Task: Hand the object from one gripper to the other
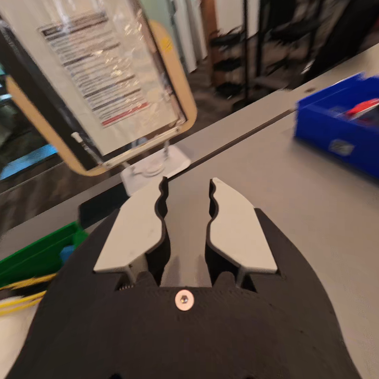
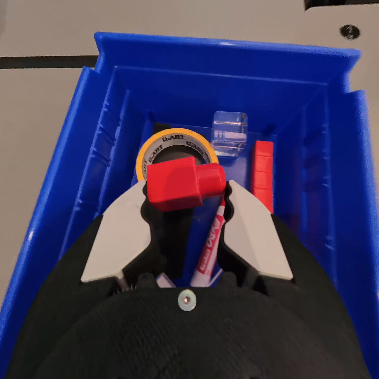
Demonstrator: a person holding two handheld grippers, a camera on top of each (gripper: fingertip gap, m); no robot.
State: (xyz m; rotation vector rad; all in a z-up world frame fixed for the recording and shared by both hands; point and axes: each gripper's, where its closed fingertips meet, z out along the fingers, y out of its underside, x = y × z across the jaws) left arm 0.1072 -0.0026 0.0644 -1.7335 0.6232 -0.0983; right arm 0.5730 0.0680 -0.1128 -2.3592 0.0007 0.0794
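Observation:
A red plastic block (image 2: 180, 182), a cube with a short round stub on its right end, is clamped between the tips of my right gripper (image 2: 185, 189). The gripper holds it above the inside of a blue bin (image 2: 205, 51). My left gripper (image 1: 188, 182) is open and empty, hovering over the grey table (image 1: 266, 194). The blue bin (image 1: 336, 131) shows at the right of the left wrist view, blurred, with something red inside.
In the blue bin lie a yellow tape roll (image 2: 176, 143), a clear plastic block (image 2: 229, 133), a red bar (image 2: 263, 172) and a red-and-white marker (image 2: 209, 242). A framed sign on a white stand (image 1: 102, 86) rises ahead of the left gripper. A green bin (image 1: 39, 252) sits at the left. My right fingertips sit around 50 centimeters from my left ones. The red bar (image 2: 263, 172) is about 6 centimeters from my right fingertips and 60 centimeters from my left.

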